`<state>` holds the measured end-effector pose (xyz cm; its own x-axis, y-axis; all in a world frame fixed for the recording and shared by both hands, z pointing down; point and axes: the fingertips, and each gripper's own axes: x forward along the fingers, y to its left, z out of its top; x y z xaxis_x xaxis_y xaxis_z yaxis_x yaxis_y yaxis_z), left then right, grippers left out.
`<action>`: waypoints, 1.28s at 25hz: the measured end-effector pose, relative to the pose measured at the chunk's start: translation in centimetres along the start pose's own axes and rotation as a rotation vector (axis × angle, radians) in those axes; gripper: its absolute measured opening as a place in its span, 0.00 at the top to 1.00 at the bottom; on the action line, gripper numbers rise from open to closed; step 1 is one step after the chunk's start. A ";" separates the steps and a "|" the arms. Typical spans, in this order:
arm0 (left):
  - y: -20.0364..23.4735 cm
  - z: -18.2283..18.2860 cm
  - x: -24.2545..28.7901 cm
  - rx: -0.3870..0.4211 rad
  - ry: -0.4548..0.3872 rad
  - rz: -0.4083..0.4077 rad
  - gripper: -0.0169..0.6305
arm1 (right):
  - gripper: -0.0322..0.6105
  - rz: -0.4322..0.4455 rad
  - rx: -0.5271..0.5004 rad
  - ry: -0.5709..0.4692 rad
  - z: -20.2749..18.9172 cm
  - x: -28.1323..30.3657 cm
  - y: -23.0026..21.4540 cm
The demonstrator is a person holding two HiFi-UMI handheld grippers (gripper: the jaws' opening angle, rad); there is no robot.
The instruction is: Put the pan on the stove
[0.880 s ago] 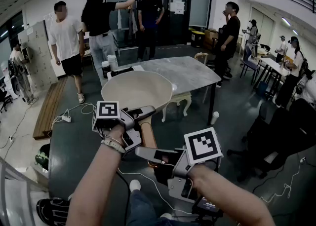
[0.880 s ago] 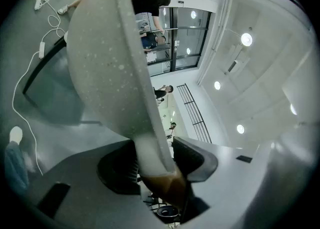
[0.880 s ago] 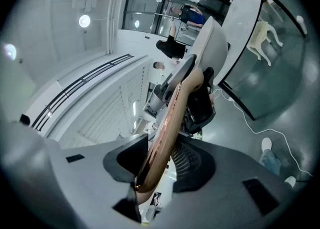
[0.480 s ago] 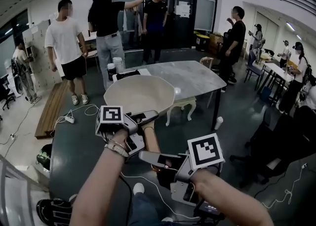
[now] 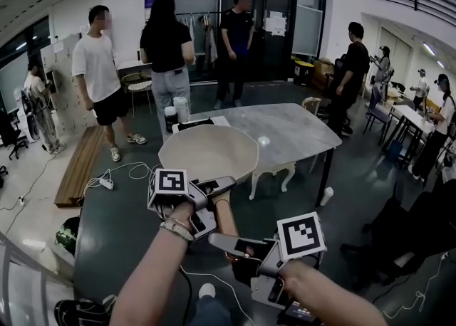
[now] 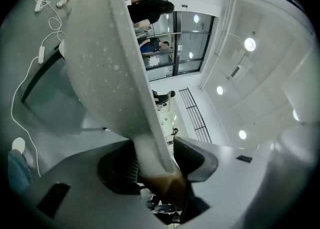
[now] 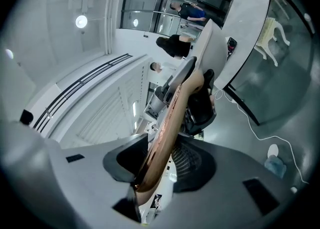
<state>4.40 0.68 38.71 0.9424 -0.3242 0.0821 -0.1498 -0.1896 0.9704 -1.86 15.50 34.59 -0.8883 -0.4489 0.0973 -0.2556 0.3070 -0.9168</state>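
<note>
Wooden handle (image 5: 226, 219): my right gripper (image 5: 231, 244) clamps its near end, my left gripper (image 5: 217, 186) the end at the pan (image 5: 206, 152). The pan hangs airborne before the table (image 5: 292, 129). Carrying step; next, advance and lower onto what may be the stove (image 5: 191, 124) there.

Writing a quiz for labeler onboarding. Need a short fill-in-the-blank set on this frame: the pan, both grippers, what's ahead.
1. The left gripper and the right gripper are both shut on the pan's wooden ____.
2. Of the two grippers, the one nearer the pan's bowl is the ____ one.
3. The pan is carried in the air, and a grey-topped ____ stands ahead of it.
Missing words: handle; left; table.
</note>
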 end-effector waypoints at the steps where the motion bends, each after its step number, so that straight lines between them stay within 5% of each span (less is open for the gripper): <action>1: 0.2 0.9 0.3 -0.003 -0.001 0.002 0.66 | 0.70 -0.002 0.002 0.002 0.8 0.5 -0.2; 25: 4.7 20.6 4.3 -0.007 0.056 0.023 0.66 | 0.70 -0.032 0.038 -0.054 17.1 12.8 -5.7; 32: 5.7 23.8 5.7 -0.009 0.058 0.015 0.66 | 0.70 -0.053 0.014 -0.056 20.1 14.5 -7.2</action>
<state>1.85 -24.33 39.26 0.9559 -0.2723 0.1097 -0.1618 -0.1769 0.9708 -5.22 -10.07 34.84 -0.8507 -0.5108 0.1244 -0.2958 0.2695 -0.9164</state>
